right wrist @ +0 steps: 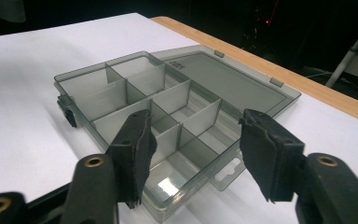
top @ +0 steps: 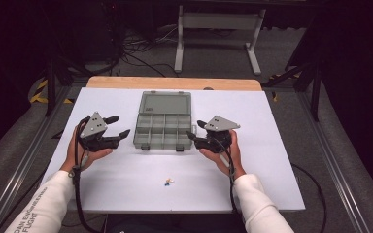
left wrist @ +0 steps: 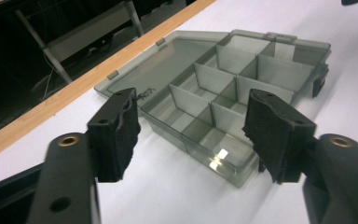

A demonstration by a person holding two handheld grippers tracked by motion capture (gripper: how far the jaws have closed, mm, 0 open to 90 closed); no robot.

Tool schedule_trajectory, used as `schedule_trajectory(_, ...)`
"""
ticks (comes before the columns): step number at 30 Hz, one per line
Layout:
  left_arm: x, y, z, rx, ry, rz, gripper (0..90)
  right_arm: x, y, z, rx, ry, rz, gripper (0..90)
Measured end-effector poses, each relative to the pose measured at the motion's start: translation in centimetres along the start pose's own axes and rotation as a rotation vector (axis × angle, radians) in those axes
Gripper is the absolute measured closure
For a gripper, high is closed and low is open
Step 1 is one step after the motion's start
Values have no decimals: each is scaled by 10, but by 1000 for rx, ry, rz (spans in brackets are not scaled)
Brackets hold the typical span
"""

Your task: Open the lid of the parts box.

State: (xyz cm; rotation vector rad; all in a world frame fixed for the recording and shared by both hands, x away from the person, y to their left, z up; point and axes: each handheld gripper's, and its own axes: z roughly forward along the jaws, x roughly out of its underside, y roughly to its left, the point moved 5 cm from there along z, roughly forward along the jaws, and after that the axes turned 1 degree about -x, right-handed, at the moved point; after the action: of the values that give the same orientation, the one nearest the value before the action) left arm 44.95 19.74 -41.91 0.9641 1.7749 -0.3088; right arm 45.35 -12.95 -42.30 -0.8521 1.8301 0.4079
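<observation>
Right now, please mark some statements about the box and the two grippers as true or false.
1. The compartment box lies open, its lid flat on the table. True.
2. The left gripper grips the box wall. False: its jaws are apart, holding nothing, beside the box.
3. The compartments hold screws. False: they look empty.
4. A few small pieces lie on the white table near the person's edge. True.
5. The right gripper is shut on the lid. False: it is open, at the box's right side.
</observation>
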Motion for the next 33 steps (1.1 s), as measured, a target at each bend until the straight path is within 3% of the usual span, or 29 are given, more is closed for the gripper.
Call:
schedule_trajectory(4, 2, -2, -7, 8, -14, -15, 220, 2, 5, -3, 1, 9, -24, 381)
schedule_trajectory(9, 4, -7, -14, 9, -27, -14, 158, 3, 10, -8, -5, 10, -32, 326)
schedule_trajectory(17, 7, -17, -26, 45, -48, -6, 115, 7, 14, -15, 15, 17, -49, 208)
schedule_trajectory(23, 9, -22, -34, 66, -45, 11, 81, 8, 19, -22, 11, 12, -64, 179)
schedule_trajectory(29, 13, -27, -40, 78, -54, 2, 78, 10, 26, -28, 11, 6, -92, 158)
schedule_trajectory(33, 19, -32, -42, 91, -33, 7, 77, 14, 30, -31, -5, 14, -81, 145)
